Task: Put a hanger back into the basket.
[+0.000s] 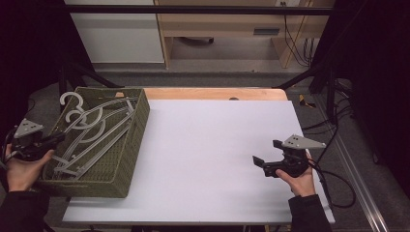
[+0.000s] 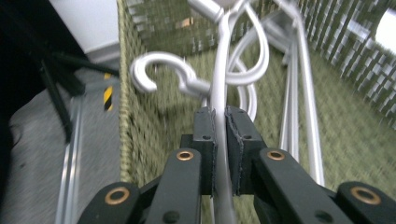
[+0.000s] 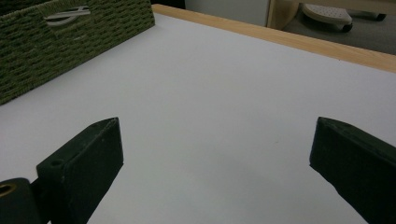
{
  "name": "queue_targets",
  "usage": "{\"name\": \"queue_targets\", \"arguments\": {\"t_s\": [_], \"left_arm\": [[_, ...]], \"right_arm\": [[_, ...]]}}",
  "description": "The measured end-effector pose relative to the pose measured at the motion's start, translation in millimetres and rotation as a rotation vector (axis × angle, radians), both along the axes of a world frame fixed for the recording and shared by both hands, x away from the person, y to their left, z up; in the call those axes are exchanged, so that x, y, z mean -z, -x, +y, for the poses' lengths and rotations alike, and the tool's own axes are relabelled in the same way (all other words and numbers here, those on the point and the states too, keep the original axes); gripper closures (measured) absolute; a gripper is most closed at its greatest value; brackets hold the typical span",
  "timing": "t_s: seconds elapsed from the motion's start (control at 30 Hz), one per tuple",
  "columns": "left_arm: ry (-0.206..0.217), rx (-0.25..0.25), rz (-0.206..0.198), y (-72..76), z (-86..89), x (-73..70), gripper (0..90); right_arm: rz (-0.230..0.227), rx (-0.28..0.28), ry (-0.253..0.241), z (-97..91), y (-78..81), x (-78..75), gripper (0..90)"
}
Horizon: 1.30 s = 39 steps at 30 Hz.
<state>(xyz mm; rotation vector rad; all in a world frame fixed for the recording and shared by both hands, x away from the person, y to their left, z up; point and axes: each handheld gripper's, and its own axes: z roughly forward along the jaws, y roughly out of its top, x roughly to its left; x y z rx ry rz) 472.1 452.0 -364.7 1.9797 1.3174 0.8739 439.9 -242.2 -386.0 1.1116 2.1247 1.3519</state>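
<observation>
The left gripper (image 2: pixel 220 140) is clenched on a hanger (image 2: pixel 219 88), its two pads pressed against either side of a thin grey bar of that hanger, which runs up between them toward the curved neck. In the high view the left gripper (image 1: pixel 51 141) sits at the near left wall of the basket (image 1: pixel 138 126), reaching over the rim. The basket is a green woven box standing on the left part of the white mat (image 1: pixel 212 159), and it holds several grey hangers (image 1: pixel 92 133) lying in a loose pile, their hooks toward the far left corner of the basket. One hook (image 2: pixel 154 72) curls just beside the held bar, close to the basket's left wall. The right gripper (image 1: pixel 267 157) is released: its jaws stand wide apart with only bare mat between them. It hovers well apart from the basket, over the mat's near right part, and points toward the basket. In the right gripper view the basket (image 3: pixel 70 46) shows at the upper left, past the gripper (image 3: pixel 217 154).
</observation>
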Motion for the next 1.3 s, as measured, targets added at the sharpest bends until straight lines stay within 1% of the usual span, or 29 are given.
{"name": "queue_targets", "arguments": {"t_s": [0.07, 0.1, 0.13, 0.17, 0.23, 0.27, 0.3, 0.37, 0.5, 0.53, 0.57, 0.6, 0.63, 0.77, 0.87, 0.93, 0.97, 1.07, 1.13, 1.17, 1.3], "left_arm": [[-0.049, -0.006, 0.055, -3.7, -3.9, 1.1, 82.0], [-0.062, -0.016, 0.088, -6.1, -5.2, 1.5, 81.9], [-0.066, -0.020, 0.102, -6.8, -5.8, 1.4, 81.8], [-0.066, -0.020, 0.102, -6.8, -5.8, 1.4, 81.7], [-0.065, -0.019, 0.133, -8.5, -5.6, 1.7, 81.5], [-0.073, -0.017, 0.136, -8.7, -6.1, 1.9, 81.3], [-0.075, -0.016, 0.148, -9.4, -6.4, 1.8, 81.1], [-0.093, -0.015, 0.177, -10.8, -6.7, 2.1, 80.4], [-0.103, -0.015, 0.243, -11.5, -3.0, 4.5, 79.1], [-0.106, -0.011, 0.247, -10.8, -1.6, 5.3, 79.2], [-0.096, -0.012, 0.251, -10.1, -1.0, 5.5, 78.9], [-0.095, -0.009, 0.248, -9.1, 0.1, 5.1, 78.4], [-0.080, -0.007, 0.244, -8.3, 0.8, 5.1, 77.8], [-0.044, 0.008, 0.227, -6.1, 0.5, 3.7, 70.1], [-0.032, 0.005, 0.202, -4.9, -2.1, 0.8, 65.6], [-0.021, 0.005, 0.182, -3.7, -5.2, -2.5, 62.0], [-0.015, 0.009, 0.174, -3.0, -6.5, -3.8, 60.8], [0.014, 0.023, 0.129, 0.9, -12.8, -9.5, 56.2], [0.044, 0.041, 0.099, 4.1, -17.8, -13.3, 53.4], [0.063, 0.046, 0.079, 5.6, -21.3, -14.7, 51.6], [0.099, 0.097, 0.019, 11.5, -36.0, -20.3, 45.1]], "right_arm": [[0.002, -0.001, -0.002, 0.4, 0.1, 0.0, 2.9], [0.001, -0.001, -0.001, 0.4, 0.2, 0.0, 2.9], [0.001, -0.005, 0.003, -0.4, 0.2, -0.1, 2.9], [0.000, 0.000, 0.000, 0.0, 0.2, -0.1, 2.9], [0.000, 0.003, -0.003, -0.1, 0.4, -0.4, 2.9], [-0.001, 0.004, -0.004, -0.3, 0.5, -0.4, 3.0], [0.000, 0.004, -0.003, -0.3, 0.5, -0.4, 2.9], [-0.001, 0.003, -0.004, -0.1, 0.6, -0.5, 2.9], [-0.001, 0.003, -0.006, -0.2, 0.7, -0.7, 3.0], [0.002, 0.004, -0.008, -0.3, 0.8, -0.8, 3.0], [0.003, 0.005, -0.008, -0.1, 0.9, -0.7, 3.0], [0.000, 0.004, -0.004, -0.2, 0.6, -0.6, 2.9], [-0.001, 0.003, -0.003, -0.2, 0.6, -0.5, 3.0], [0.000, 0.004, -0.004, -0.2, 0.6, -0.6, 2.9], [0.003, 0.005, -0.008, -0.2, 1.0, -0.8, 2.9], [-0.002, -0.002, 0.000, -1.1, 0.9, -1.0, 2.9], [-0.003, 0.003, -0.008, -0.7, 0.9, -1.1, 2.9], [-0.006, -0.001, -0.006, -1.9, 1.2, -1.5, 2.9], [-0.008, 0.003, -0.017, -1.6, 1.6, -2.1, 2.9], [-0.013, -0.002, -0.013, -2.6, 2.0, -2.4, 2.9], [-0.022, 0.004, -0.029, -2.3, 2.7, -3.5, 2.8]]}}
